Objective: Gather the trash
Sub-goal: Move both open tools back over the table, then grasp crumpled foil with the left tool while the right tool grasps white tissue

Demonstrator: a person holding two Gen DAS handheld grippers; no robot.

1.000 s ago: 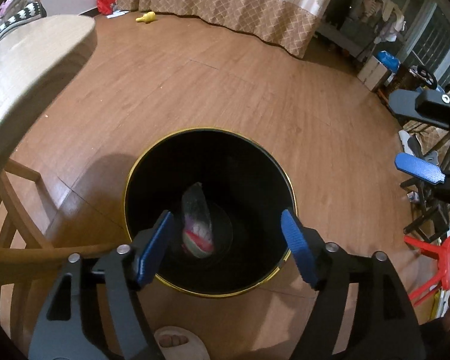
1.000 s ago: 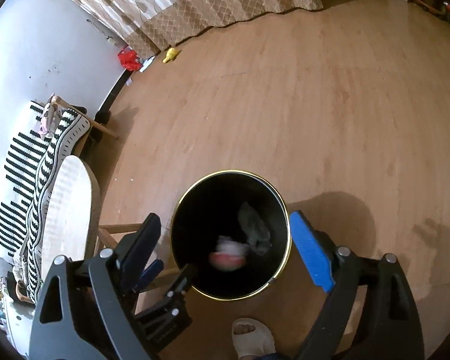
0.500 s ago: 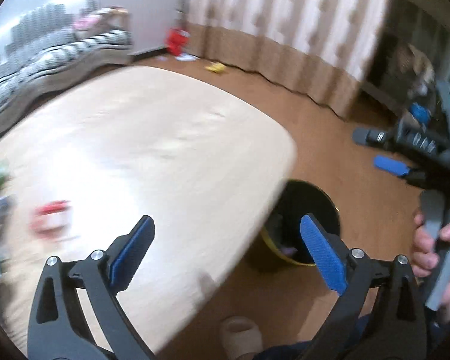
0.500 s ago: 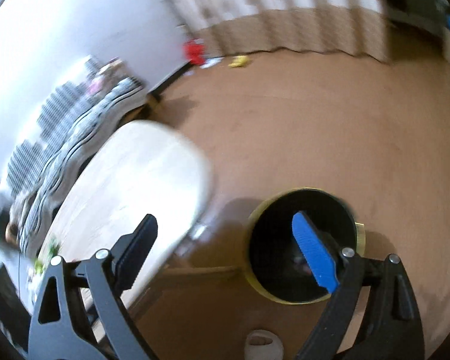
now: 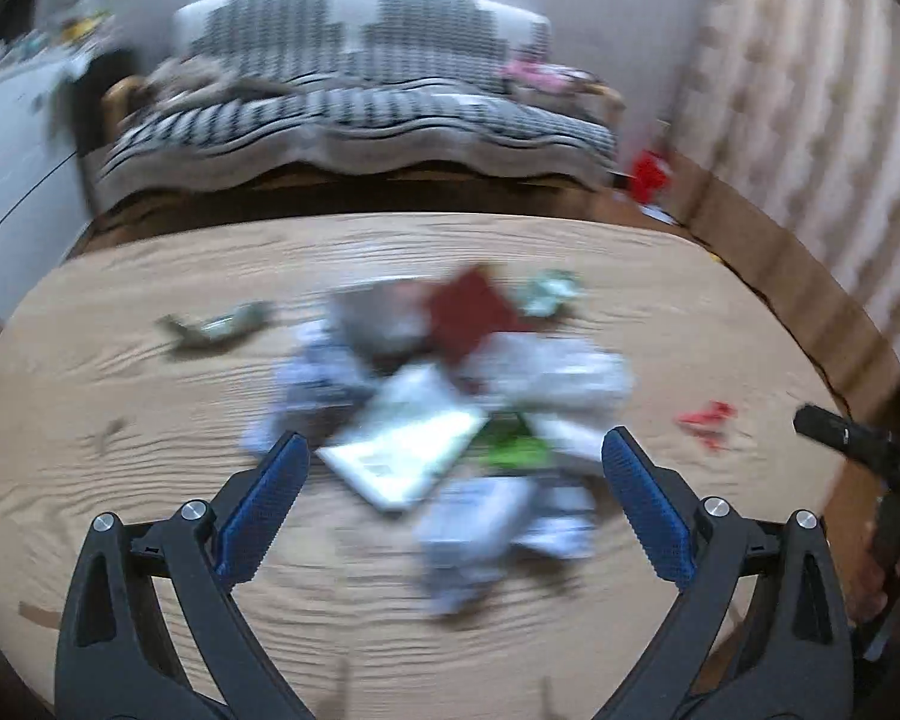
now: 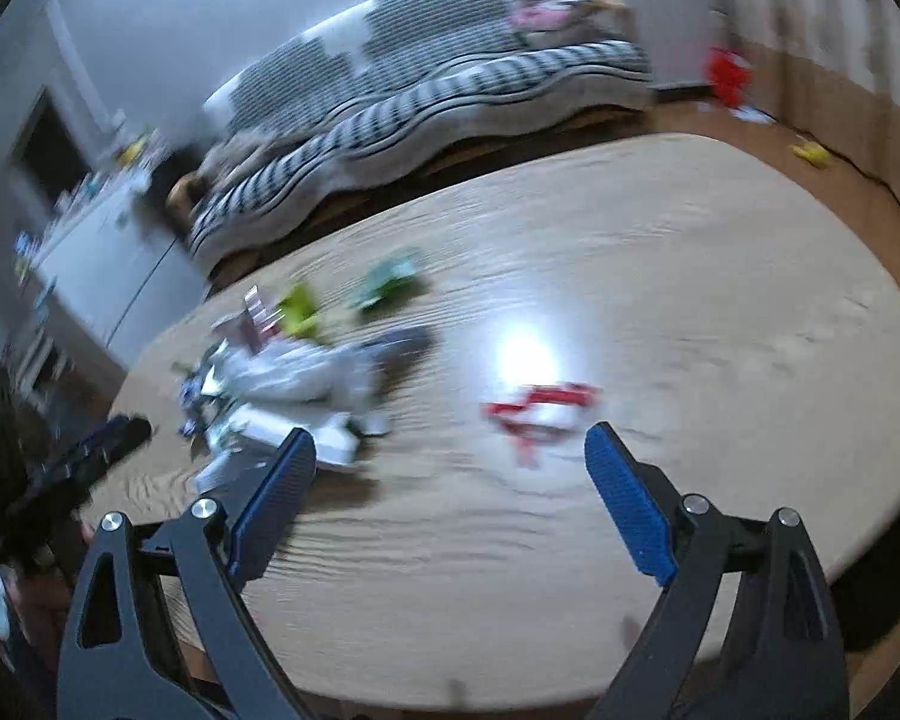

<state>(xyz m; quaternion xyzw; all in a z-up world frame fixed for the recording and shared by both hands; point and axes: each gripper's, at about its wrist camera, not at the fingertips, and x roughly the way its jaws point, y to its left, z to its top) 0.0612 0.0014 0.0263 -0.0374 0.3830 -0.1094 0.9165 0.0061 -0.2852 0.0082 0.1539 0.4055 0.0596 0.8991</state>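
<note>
A blurred pile of trash [image 5: 426,420] lies mid-table: white papers, a flat white packet, a dark red piece [image 5: 468,312] and a green wrapper [image 5: 513,447]. My left gripper [image 5: 453,456] hangs open and empty just above the pile's near side. An olive wrapper [image 5: 216,327] lies to the left and a red scrap [image 5: 705,420] to the right. In the right wrist view my right gripper [image 6: 450,450] is open and empty above the table [image 6: 690,300]. It hangs between the pile [image 6: 294,390] and a red-and-white wrapper [image 6: 537,414]. Green wrappers [image 6: 390,282] lie farther back.
A striped sofa [image 5: 360,102] runs behind the table [image 5: 120,420], with a curtain [image 5: 810,120] at right. A red bag [image 6: 729,72] and a yellow toy [image 6: 810,151] lie on the floor. A white cabinet [image 6: 102,240] stands at left. A hand [image 5: 882,576] holds the other gripper.
Both views swung from the black bin on the floor up to the table top, and the bin has left view. The left jaws stand wider than a second ago.
</note>
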